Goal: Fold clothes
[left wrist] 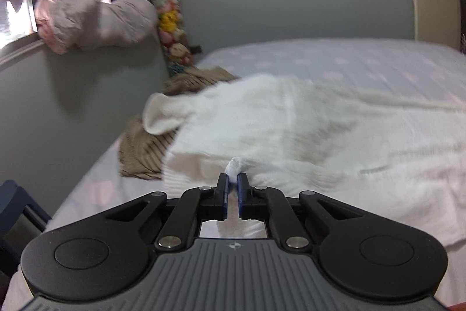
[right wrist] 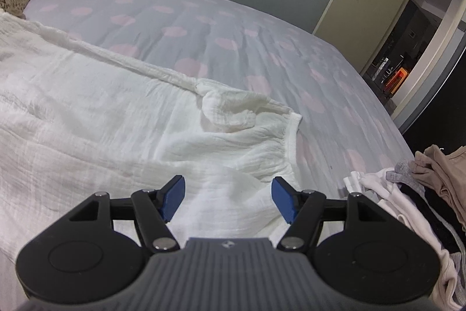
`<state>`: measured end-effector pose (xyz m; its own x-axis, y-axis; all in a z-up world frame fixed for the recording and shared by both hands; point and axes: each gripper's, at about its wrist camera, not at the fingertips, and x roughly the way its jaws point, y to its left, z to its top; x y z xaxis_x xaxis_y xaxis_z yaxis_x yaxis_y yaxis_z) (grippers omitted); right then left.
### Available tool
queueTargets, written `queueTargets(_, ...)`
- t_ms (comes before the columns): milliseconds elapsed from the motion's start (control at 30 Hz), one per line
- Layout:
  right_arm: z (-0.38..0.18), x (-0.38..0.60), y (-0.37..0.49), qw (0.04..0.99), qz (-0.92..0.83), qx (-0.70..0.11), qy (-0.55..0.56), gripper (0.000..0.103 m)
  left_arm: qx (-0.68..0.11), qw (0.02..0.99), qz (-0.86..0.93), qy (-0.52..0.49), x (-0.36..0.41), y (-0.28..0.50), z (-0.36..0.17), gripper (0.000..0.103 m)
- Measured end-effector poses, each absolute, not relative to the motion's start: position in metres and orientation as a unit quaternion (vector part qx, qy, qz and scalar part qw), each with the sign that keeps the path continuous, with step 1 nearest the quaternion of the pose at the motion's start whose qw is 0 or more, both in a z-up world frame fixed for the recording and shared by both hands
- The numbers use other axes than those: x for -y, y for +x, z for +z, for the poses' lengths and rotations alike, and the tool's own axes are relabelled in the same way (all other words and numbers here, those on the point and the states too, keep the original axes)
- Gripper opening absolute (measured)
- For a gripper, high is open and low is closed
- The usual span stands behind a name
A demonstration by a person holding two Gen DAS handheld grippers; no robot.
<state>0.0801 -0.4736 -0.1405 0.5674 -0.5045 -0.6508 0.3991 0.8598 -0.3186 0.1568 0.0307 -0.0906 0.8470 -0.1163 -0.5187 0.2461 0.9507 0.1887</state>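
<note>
On a bed with a lilac, pink-dotted sheet (right wrist: 221,19), the left gripper (left wrist: 232,179) pinches a small tuft at the near edge of a crinkled white cotton garment (right wrist: 122,107) spread across the mattress, while the right gripper (right wrist: 228,196) hovers over the fabric near its cuffed sleeve (right wrist: 279,133), jaws apart and empty. The fold would likely go cleanest if the right takes a matching edge first, so both lift level and the cloth carries over without bunching.
</note>
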Motion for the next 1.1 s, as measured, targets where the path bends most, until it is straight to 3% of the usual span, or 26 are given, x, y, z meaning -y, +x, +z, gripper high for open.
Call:
queueTargets(367, -0.111, 0.508, 0.053, 0.882, -0.292, -0.370, -0.004, 0.069, -0.242, 0.963, -0.058, 0.107, -0.060, 0.130, -0.076, 0.003)
queueTargets(833, -0.097, 0.541, 0.014, 0.861, -0.241, -0.431, -0.123, 0.069, -0.267, 0.951, -0.070, 0.141, -0.075, 0.124, -0.089, 0.003)
queueTargets(1100, -0.111, 0.549, -0.012, 0.866, -0.200, -0.444, -0.112, 0.067, -0.283, 0.934, -0.087, 0.200, -0.074, 0.125, -0.087, 0.003)
